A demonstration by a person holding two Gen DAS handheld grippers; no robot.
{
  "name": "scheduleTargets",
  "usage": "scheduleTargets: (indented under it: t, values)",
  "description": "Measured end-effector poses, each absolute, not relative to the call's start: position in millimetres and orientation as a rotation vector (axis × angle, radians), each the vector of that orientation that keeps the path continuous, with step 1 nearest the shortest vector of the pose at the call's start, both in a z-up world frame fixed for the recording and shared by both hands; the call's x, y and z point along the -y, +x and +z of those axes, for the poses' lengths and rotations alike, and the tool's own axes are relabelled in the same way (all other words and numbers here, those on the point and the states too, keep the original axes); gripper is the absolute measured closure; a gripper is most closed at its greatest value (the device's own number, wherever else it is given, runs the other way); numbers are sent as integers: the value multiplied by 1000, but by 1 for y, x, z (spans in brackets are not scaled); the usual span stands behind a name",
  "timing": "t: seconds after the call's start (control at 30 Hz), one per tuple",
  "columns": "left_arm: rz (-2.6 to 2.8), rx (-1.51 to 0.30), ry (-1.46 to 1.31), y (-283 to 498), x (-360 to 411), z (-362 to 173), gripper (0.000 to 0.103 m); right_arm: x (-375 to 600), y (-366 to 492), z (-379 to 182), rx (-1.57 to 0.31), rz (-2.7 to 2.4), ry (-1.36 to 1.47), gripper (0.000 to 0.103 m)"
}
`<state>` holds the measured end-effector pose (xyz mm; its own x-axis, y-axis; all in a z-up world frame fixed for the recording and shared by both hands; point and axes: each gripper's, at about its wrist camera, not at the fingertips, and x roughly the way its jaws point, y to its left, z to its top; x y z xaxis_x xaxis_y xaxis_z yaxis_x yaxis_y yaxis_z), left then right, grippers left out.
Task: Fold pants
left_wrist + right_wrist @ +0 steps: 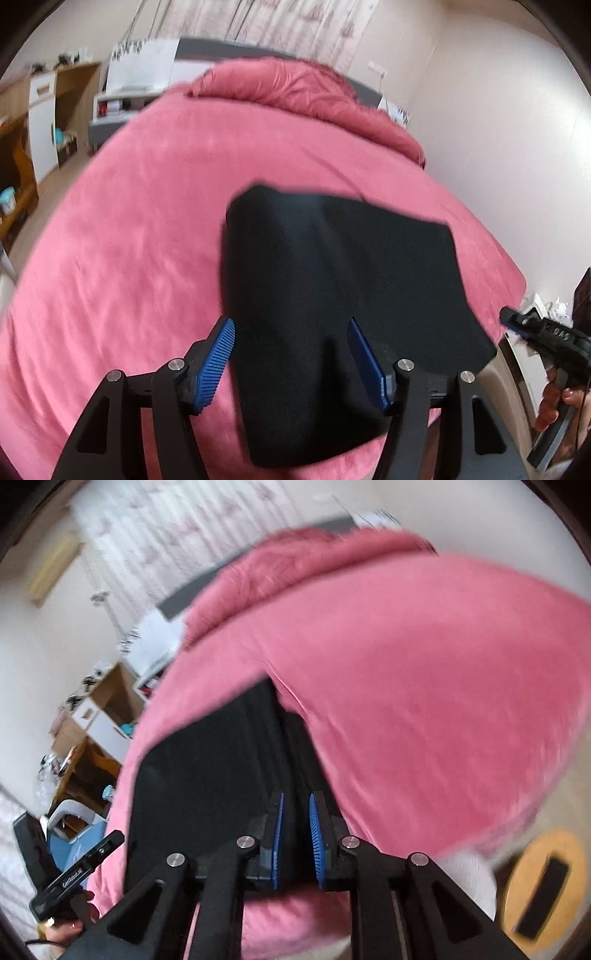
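Looked down on a pink bed [129, 221] that filled most of both views, wall [498, 129] close along its right side. Found black pants [332, 277] folded into a flat block near the bed's near right corner, one side running close to the right edge. Saw the left gripper [291, 354] spread wide above the near end of that block, blue pads standing clear on either side, dark cloth showing between them without being pressed. Caught the right gripper [295, 830] drawn nearly together, only a slim gap left between its pads, poised over a ridge of the pants [207, 768]; could not tell whether any cloth sat pinched there. From the left camera, spotted the right gripper [511, 319] just beside the block's right corner, held by a hand [554, 402].

Noted plenty of bare pink cover left of the pants and beyond them, up to a bunched blanket [288, 85] at the head. Made out shelves [44, 122] and curtains [277, 22] further off, blurred. Spotted a round wooden stool [543, 886] on the floor by the bed's near right edge.
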<state>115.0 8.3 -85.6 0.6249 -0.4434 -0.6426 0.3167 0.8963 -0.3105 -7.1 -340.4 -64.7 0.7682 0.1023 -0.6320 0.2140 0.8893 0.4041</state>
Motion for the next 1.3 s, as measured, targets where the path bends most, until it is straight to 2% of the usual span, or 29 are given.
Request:
scheduleTargets:
  t: [0.2, 0.27, 0.33, 0.43, 0.5, 0.67, 0.7, 0.73, 0.83, 1.0, 1.07, 1.13, 1.3]
  values:
    - [-478, -738, -69, 143, 21, -60, 40, 301, 53, -40, -664, 89, 313, 87]
    - [-498, -729, -2, 154, 37, -59, 43, 286, 82, -43, -693, 130, 253, 87]
    - [-511, -738, 69, 167, 53, -63, 52, 278, 104, -49, -708, 137, 212, 87]
    - [-542, -761, 178, 187, 77, -75, 58, 276, 130, -64, -731, 92, 145, 87]
    - [-510, -775, 235, 199, 85, -84, 60, 287, 146, -81, -758, 37, 127, 94]
    - [-466, -790, 219, 230, 88, -104, 58, 339, 151, -122, -769, -69, 294, 95]
    - [-459, -797, 212, 234, 88, -109, 58, 350, 150, -127, -774, -105, 343, 87]
    - [-461, -803, 203, 238, 89, -114, 58, 363, 149, -135, -774, -118, 428, 71]
    - [-472, -797, 161, 246, 84, -124, 58, 383, 147, -150, -767, -90, 581, 61]
    - [-481, -789, 151, 238, 79, -112, 58, 375, 147, -138, -766, -106, 475, 60]
    - [-468, -794, 80, 232, 64, -101, 58, 372, 138, -125, -736, -127, 434, 64]
    - [-441, -795, -37, 221, 39, -92, 58, 369, 121, -111, -707, -139, 415, 64]
    - [-402, -880, -240, 194, -11, -105, 49, 363, 77, -94, -714, -117, 437, 61]
